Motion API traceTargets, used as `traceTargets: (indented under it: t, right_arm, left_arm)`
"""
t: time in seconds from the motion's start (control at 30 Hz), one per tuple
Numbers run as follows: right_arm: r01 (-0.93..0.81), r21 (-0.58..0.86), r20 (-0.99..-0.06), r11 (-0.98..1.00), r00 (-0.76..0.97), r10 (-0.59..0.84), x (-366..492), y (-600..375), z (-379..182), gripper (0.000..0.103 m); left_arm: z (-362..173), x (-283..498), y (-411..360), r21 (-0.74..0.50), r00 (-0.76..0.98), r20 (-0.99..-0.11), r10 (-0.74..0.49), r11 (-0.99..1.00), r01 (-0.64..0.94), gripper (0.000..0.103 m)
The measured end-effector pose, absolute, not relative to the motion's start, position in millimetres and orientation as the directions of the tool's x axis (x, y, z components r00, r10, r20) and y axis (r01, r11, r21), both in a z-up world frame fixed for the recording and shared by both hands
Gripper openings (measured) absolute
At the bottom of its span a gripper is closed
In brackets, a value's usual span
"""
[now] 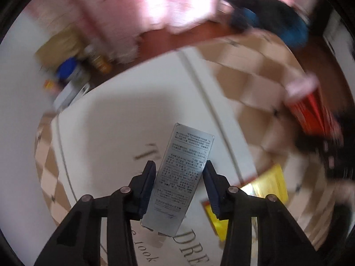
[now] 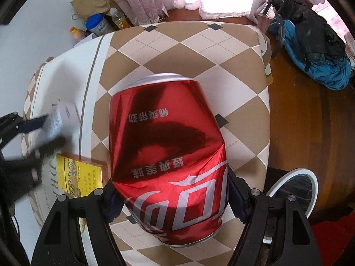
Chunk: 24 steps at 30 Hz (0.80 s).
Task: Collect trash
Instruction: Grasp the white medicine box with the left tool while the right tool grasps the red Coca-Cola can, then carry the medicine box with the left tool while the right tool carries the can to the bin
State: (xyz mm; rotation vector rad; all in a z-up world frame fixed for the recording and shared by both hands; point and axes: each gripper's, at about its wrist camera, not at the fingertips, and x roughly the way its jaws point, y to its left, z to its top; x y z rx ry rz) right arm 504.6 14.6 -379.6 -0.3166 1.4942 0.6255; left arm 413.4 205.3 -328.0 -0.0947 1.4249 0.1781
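My left gripper is shut on a flat silver box with small black print and holds it above the white part of the table cover. The box and left gripper also show blurred in the right wrist view. My right gripper is shut on a dented red cola can, held above the brown and cream checked cover. The can shows blurred at the right of the left wrist view. A yellow box lies on the cover, also seen in the left wrist view.
A white-rimmed bin with a black liner stands on the wooden floor at the table's right. A blue and black backpack lies on the floor. A blue-lidded jar, bottles and a paper bag stand behind the table by pink curtains.
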Motion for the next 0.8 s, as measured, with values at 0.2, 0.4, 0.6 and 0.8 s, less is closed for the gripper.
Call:
traceTargets:
  t: [0.2,0.4,0.6,0.8]
  right_arm:
    - [-0.574,0.168,-0.982,0.801,-0.025,0.188,497.3,23.7,-377.7,0.08]
    - [-0.62,0.09,-0.99,0.779,0.03,0.138,490.9,39.0,-377.3,0.08]
    - [-0.646,0.012,-0.985,0.763,0.123,0.12,476.9,42.2,-374.9,0.078]
    - [-0.628,0.065,-0.968,0.776,0.15,0.202,447.5,21.5,-353.1,0.078]
  left_arm:
    - [-344.8,406.1,209.8,0.061,0.094,-0.992,0.081,0.978,-0.201,0.042]
    - [-342.6,392.9,212.6,0.05,0.14,-0.986,0.086,0.969,-0.243,0.037]
    - [-316.4,365.0,210.0,0.14,0.219,-0.948,0.233,0.919,-0.368,0.035]
    - [-277.2,325.2,192.9,0.149,0.301,-0.899,0.318,0.868,-0.473,0.035]
